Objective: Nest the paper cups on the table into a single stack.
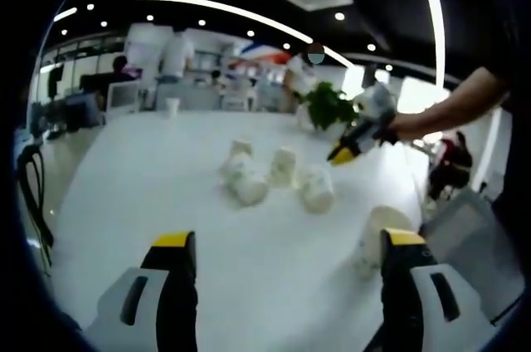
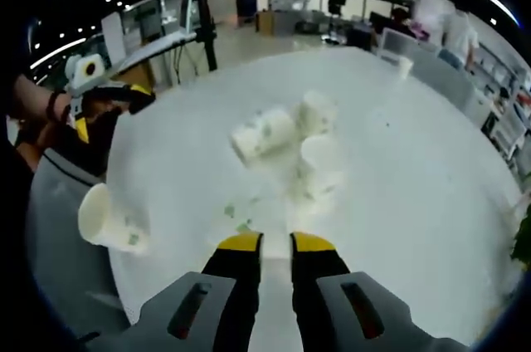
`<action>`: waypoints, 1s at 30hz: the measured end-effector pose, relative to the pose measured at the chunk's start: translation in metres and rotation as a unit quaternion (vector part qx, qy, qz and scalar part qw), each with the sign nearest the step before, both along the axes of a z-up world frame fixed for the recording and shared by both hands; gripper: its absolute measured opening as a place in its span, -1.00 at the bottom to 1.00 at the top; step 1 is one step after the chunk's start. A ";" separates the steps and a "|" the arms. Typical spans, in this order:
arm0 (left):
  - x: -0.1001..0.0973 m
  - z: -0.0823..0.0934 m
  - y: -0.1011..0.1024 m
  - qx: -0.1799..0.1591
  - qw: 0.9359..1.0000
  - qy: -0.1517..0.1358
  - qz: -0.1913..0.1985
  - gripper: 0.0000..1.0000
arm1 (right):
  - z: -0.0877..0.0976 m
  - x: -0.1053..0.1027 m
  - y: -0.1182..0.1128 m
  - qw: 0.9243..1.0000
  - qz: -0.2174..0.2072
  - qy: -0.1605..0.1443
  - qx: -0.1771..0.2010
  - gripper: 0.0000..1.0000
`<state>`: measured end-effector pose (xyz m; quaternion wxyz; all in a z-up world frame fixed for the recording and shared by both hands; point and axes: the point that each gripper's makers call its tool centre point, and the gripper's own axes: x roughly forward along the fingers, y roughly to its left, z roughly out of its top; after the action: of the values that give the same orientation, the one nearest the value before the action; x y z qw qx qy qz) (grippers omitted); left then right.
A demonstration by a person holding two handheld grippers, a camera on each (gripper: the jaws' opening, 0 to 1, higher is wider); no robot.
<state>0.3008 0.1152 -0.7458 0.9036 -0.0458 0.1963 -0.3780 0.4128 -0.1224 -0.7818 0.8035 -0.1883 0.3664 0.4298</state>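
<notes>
a broad white worktop (image 1: 166, 169) spreads ahead of both grippers. in the left gripper view, the left gripper (image 1: 286, 244) hovers with jaws spread wide, grasping nothing, and a cluster of paper cups (image 1: 278, 173) lies tipped ahead of it, well apart. a lone cup (image 1: 375, 236) lies on its side just beside its right jaw. in the right gripper view, the right gripper (image 2: 275, 242) is nearly clenched, a narrow gap between its empty jaws, with the cluster just ahead.

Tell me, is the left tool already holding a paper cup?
No, the left tool stands wide open over the bare white table, with the nearest paper cup lying beside its right jaw, ungripped.
</notes>
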 end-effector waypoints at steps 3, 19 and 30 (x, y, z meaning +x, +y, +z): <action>0.001 0.000 -0.001 0.000 1.000 -0.001 -0.001 0.78 | -0.004 0.001 -0.001 1.000 0.000 0.004 -0.002 -0.80; 0.006 -0.001 0.001 0.001 1.000 0.002 -0.002 0.75 | -0.012 0.008 0.000 1.000 0.000 0.014 -0.004 -0.80; 0.004 -0.004 0.001 0.011 1.000 0.007 -0.004 0.74 | -0.015 0.012 0.004 0.999 0.002 0.028 0.016 -0.80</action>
<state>0.3046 0.1160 -0.7497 0.9010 -0.0378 0.2065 -0.3796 0.4249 -0.1187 -0.7964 0.7949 -0.1643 0.3817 0.4420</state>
